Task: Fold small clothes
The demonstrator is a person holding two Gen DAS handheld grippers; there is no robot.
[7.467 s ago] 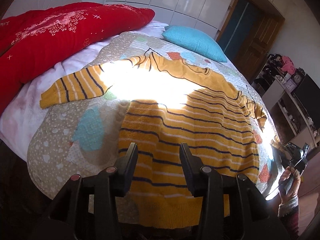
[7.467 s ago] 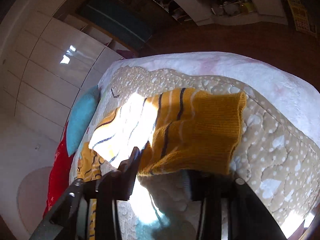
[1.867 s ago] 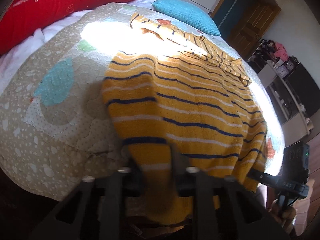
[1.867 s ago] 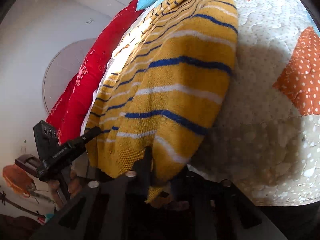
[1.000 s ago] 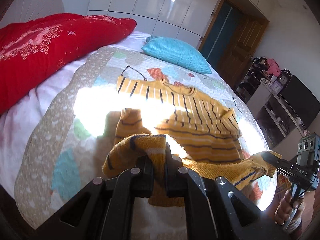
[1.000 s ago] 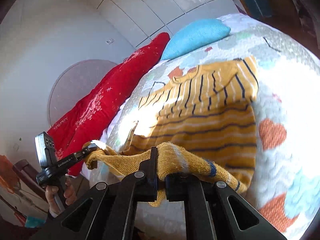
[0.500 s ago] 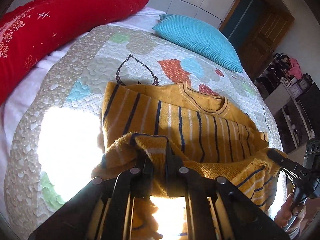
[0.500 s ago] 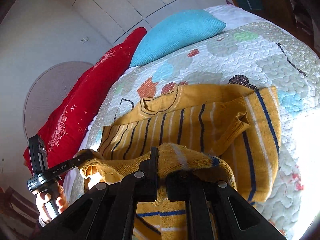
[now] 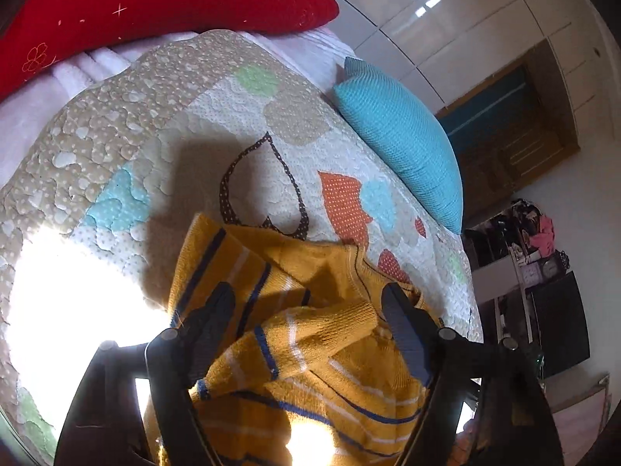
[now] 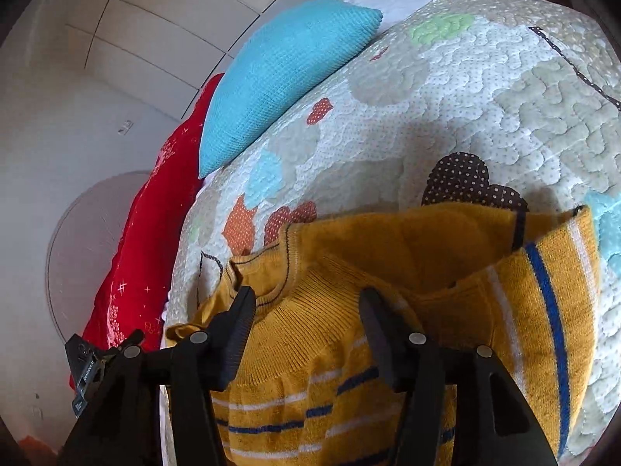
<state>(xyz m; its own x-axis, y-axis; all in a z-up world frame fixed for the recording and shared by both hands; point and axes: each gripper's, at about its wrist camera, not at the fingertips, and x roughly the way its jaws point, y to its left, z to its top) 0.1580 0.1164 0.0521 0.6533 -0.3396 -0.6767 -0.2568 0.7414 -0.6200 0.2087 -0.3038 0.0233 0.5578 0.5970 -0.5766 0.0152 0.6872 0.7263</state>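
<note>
With both sets of jaws spread wide and nothing pinched between them, the hem looks to have been let go up near the collar. The left gripper (image 9: pixel 306 310) is seen low in its frame, fingers parted over the yellow striped sweater (image 9: pixel 310 349), which is bunched up in the lower centre. The right gripper (image 10: pixel 306 318) is parked the same way at the bottom centre of its own view, jaws apart, ribbed hem right under them and the neckline just above and to the left.

To get this step done well, the top layer should probably be patted flat before anything else gets grabbed. The fold is lumpy on the left-camera side, and the hem edge isn't lined up square with the shoulders. A sleeve cuff seems to be poking out across the middle, so that'd be worth tucking in.

Both tools are tilted down toward the bed, pointed roughly at the headboard end, held close above the knit; contact can't be confirmed.

Further out, the quilt (image 9: pixel 136 136) is spread under everything, a turquoise pillow (image 9: pixel 403 136) sits in the upper right of the left view, and a red duvet (image 9: pixel 136 4) fills the upper left.
</note>
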